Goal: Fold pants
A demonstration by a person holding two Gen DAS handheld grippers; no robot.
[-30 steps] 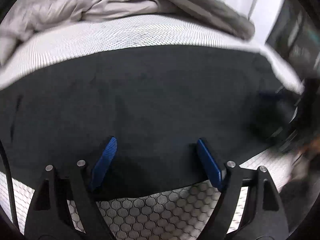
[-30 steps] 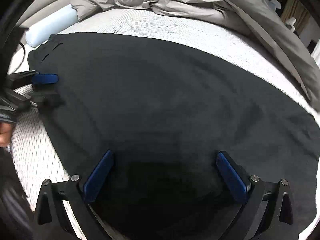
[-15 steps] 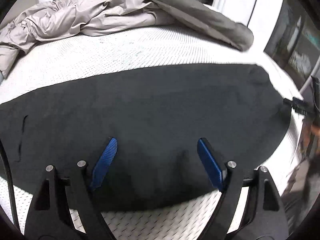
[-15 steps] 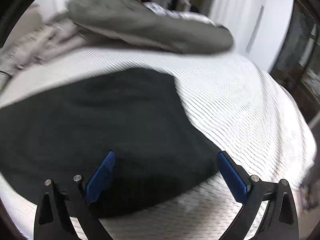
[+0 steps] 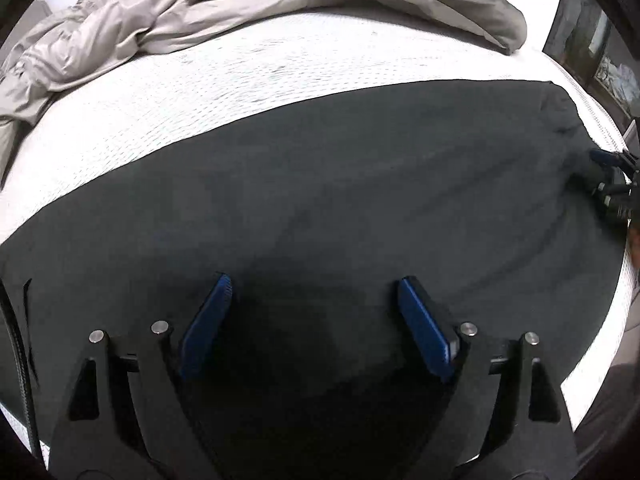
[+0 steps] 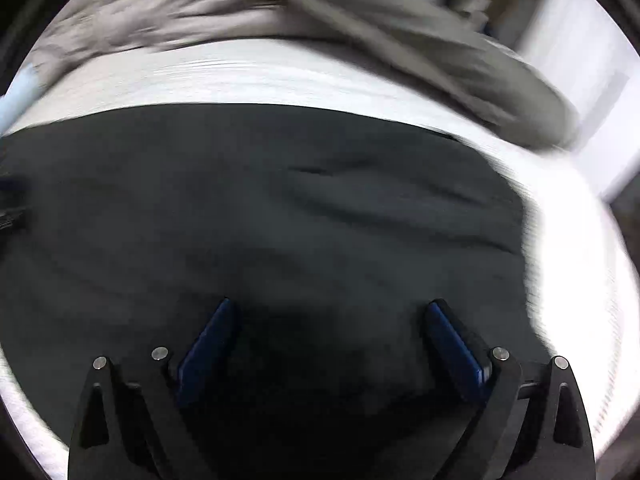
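Dark pants point(image 5: 340, 184) lie spread flat across the white bed point(image 5: 200, 80). My left gripper point(image 5: 314, 282) hovers over the near part of the cloth, its jaws wide and still opening, with only flat fabric below them. The right gripper point(image 6: 330, 305) hangs over the pants point(image 6: 240, 208) close to their right end; its jaws are closing but still stand wide, and the pads press on nothing. In the left wrist view the right gripper point(image 5: 612, 184) shows at the far right end of the pants. The right wrist view is blurred by motion.
A crumpled grey duvet point(image 5: 160, 12) is heaped along the far side of the bed, and it also shows in the right wrist view as a blurred duvet point(image 6: 360, 28). White mattress point(image 6: 580, 240) borders the pants on the right. A dark cabinet point(image 5: 600, 52) stands beyond the bed's right end.
The right gripper has swept from the pants' middle to their right end and back inward a little. The left gripper has slid further over the cloth, away from the near hem.
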